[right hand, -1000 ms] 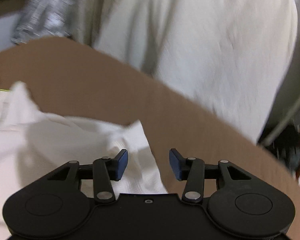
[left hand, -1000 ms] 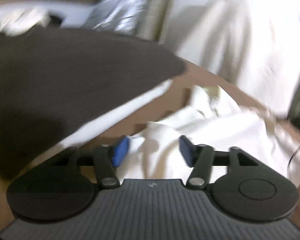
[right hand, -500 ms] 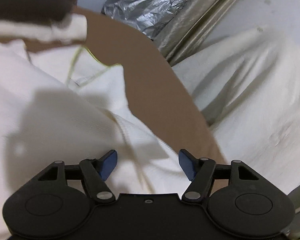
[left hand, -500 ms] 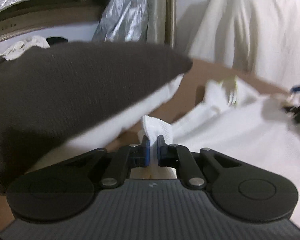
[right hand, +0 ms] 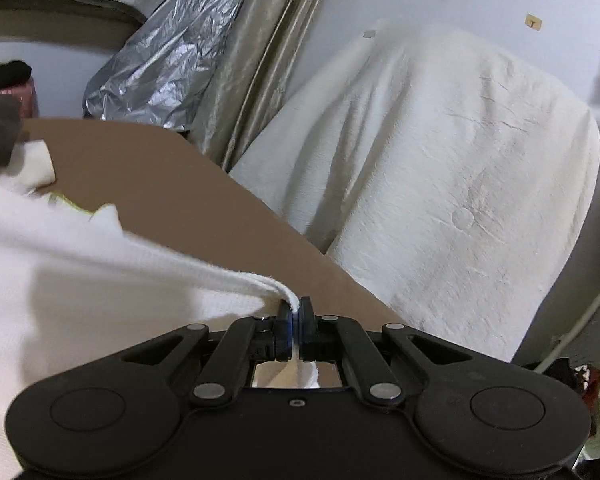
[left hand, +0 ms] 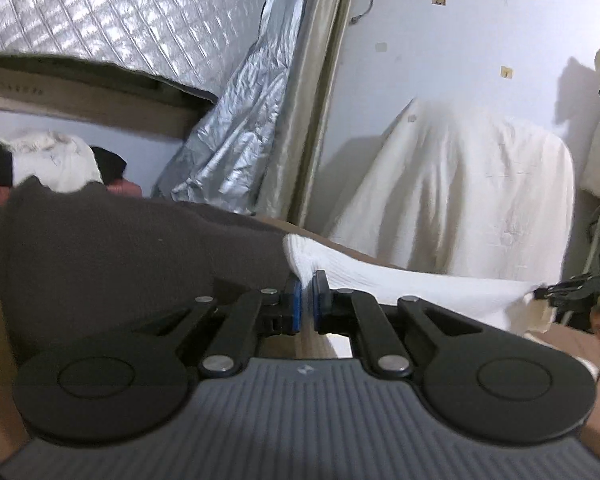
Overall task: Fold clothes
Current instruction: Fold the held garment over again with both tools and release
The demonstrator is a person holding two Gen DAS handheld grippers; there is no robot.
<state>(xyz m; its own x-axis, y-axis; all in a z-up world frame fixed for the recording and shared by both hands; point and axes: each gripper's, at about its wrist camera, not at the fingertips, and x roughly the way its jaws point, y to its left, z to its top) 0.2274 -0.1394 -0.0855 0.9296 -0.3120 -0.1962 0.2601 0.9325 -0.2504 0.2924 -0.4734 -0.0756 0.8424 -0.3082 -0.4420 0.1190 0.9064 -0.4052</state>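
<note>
White cloth (left hand: 400,284) stretched sideways between both grippers.
Left gripper (left hand: 306,304) and right gripper (right hand: 296,322) each have jaws clamped on an edge; half a second ago the right jaws gaped wide.

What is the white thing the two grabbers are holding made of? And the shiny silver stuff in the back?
The white garment looks like soft knitted cotton: fine ribbing shows in its matte surface, and it sags between the left gripper and the right gripper. The silver sheet looks like foil-coated plastic or fabric: it crinkles sharply and glints. Neither can be told for sure by sight.
</note>
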